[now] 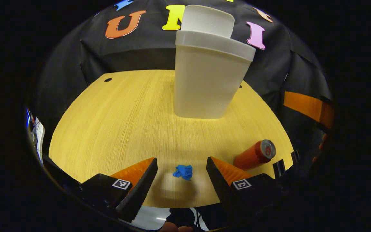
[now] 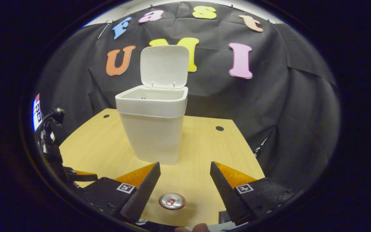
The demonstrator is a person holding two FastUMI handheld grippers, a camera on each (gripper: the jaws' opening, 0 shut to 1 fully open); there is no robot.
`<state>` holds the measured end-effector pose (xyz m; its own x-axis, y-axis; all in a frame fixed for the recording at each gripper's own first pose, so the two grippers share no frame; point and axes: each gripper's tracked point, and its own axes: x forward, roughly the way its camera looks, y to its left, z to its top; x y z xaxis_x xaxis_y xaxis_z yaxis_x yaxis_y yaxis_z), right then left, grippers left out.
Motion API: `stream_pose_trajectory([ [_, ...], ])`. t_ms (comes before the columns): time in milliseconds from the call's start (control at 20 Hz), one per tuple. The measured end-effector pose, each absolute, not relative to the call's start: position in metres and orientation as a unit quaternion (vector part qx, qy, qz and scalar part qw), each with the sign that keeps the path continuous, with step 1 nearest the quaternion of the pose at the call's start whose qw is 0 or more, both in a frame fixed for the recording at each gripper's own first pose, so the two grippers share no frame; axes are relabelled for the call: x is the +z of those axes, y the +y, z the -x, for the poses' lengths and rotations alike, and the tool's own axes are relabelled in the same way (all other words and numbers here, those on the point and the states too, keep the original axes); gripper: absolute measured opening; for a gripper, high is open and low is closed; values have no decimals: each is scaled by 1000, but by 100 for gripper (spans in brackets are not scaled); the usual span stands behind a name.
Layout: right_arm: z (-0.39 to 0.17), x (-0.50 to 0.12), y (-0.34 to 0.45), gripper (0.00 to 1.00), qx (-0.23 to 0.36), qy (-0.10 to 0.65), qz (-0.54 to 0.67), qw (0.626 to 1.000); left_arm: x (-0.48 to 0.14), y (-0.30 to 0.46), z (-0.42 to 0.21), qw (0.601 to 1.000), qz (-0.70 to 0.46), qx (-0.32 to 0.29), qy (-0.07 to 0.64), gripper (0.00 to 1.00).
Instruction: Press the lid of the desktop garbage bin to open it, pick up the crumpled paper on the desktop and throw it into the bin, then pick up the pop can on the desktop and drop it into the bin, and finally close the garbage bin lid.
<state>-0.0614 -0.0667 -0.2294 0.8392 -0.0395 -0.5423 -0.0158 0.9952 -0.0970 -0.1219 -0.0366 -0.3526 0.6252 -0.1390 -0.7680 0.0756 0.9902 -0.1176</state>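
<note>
Your worktop (image 1: 114, 122) looks like pale wood with a fine straight grain and a soft sheen. The bin (image 2: 155, 135) at 12 o'clock is smooth matt plastic. The pop can (image 1: 253, 156) has a glossy body and shiny metal top; the paper (image 1: 183, 171) is crumpled and matt.

Dim booth, sharp centre, soft shadows, edges fisheye-bent

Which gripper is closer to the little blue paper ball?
Left. The left gripper hangs open right over the blue crumpled paper, which sits between its fingers. The right gripper is open above the pop can instead.
</note>
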Motion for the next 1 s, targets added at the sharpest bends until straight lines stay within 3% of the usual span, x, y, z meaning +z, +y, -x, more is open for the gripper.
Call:
stream_pose_trajectory([
  [600, 94, -257, -79, 96, -22, 336, 65, 939, -363, -42, 111, 874, 31, -67, 481, 95],
  [900, 104, -267, -75, 97, -20, 356, 63, 932, -325, -39, 83, 871, 5, -77, 485, 74],
  [950, 107, -269, -73, 99, -18, 357, 60, 932, -316, -38, 77, 872, 3, -76, 484, 61],
  [1000, 107, -269, -71, 99, -17, 358, 57, 932, -306, -38, 71, 872, 1, -76, 484, 65],
])
